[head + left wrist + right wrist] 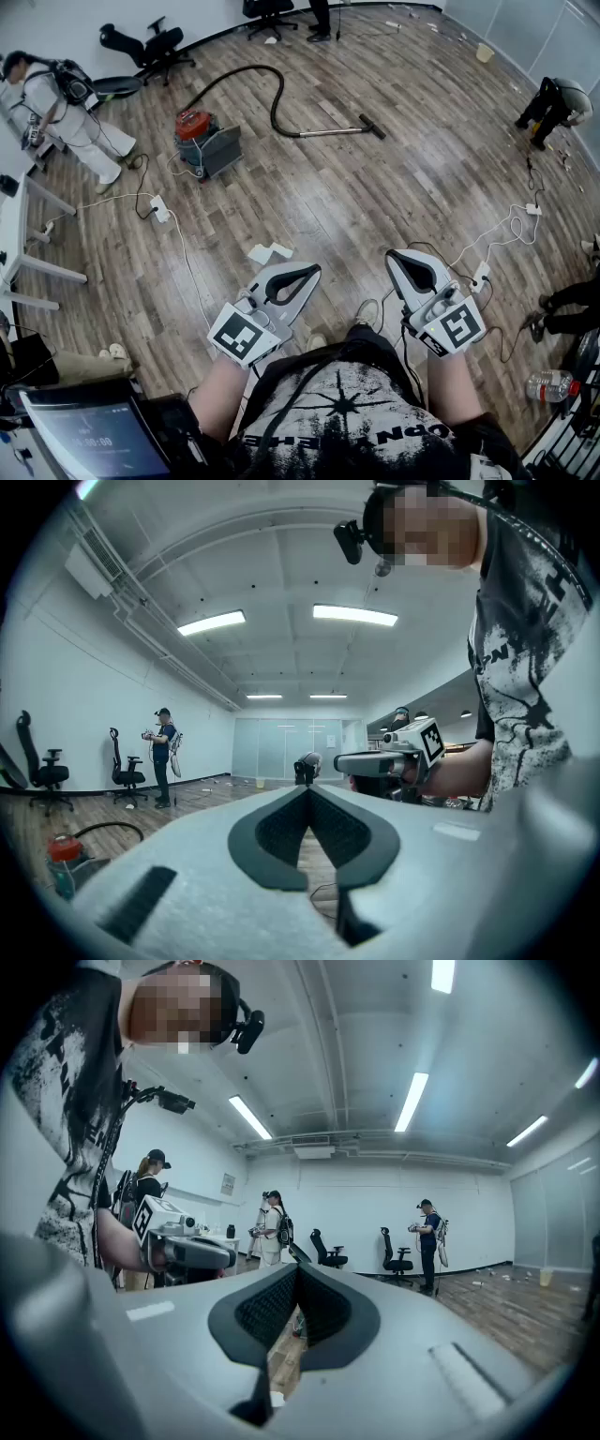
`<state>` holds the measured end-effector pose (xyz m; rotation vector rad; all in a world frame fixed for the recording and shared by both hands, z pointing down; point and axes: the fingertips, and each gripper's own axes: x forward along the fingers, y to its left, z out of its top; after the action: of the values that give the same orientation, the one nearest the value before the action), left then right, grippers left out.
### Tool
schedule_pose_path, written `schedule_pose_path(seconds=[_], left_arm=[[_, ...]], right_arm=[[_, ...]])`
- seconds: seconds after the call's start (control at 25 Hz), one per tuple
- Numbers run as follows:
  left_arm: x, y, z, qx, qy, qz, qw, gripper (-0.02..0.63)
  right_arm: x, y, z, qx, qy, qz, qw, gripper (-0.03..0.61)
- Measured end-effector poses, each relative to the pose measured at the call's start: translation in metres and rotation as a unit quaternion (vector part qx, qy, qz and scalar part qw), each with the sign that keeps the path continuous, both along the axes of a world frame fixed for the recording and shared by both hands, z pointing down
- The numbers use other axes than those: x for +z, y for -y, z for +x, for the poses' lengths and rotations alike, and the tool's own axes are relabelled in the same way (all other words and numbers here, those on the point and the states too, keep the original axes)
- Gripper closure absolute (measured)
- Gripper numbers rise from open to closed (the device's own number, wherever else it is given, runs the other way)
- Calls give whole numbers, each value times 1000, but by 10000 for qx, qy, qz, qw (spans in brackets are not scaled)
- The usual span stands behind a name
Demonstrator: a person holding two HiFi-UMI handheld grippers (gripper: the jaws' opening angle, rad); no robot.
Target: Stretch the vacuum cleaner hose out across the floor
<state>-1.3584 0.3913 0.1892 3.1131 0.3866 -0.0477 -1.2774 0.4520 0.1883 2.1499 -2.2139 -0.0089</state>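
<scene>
Hose (274, 105) lies on floor (375, 202), right of vacuum cleaner (206, 141).

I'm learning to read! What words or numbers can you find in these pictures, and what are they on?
"PN": part of a word on the person's shirt; the rest is unreadable.
Screen: digits, too blurred.
Wall sign: too small.

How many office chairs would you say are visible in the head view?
2: one office chair at upper left, another at the top edge; more may be hidden outside the frame.
</scene>
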Motion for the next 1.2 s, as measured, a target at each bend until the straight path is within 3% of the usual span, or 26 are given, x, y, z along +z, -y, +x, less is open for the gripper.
schedule_pose_path(seconds=[0.12,0.24,0.4,0.52,0.88,1.08,1.2], left_arm=[[-3,10,-8,22,60,-10,10000,614],[11,11,-16,-28,442,-66,9990,615],[5,7,-12,-75,238,-37,9997,615],[16,4,-9,-71,495,-63,9987,614],[19,-7,-5,82,628,-62,9980,615],[6,-18,5,331,161,16,9993,614],[8,-23,6,410,224,62,9989,614]], right_arm=[[-10,12,-4,58,137,89,9998,572],[-9,13,-7,16,79,103,9999,572],[-5,11,-8,-83,50,123,9999,572],[-5,9,-5,-131,91,165,9997,572],[-1,0,-12,-183,168,172,9995,571],[2,-7,-2,78,43,49,9999,571],[1,-10,2,171,102,61,9998,571]])
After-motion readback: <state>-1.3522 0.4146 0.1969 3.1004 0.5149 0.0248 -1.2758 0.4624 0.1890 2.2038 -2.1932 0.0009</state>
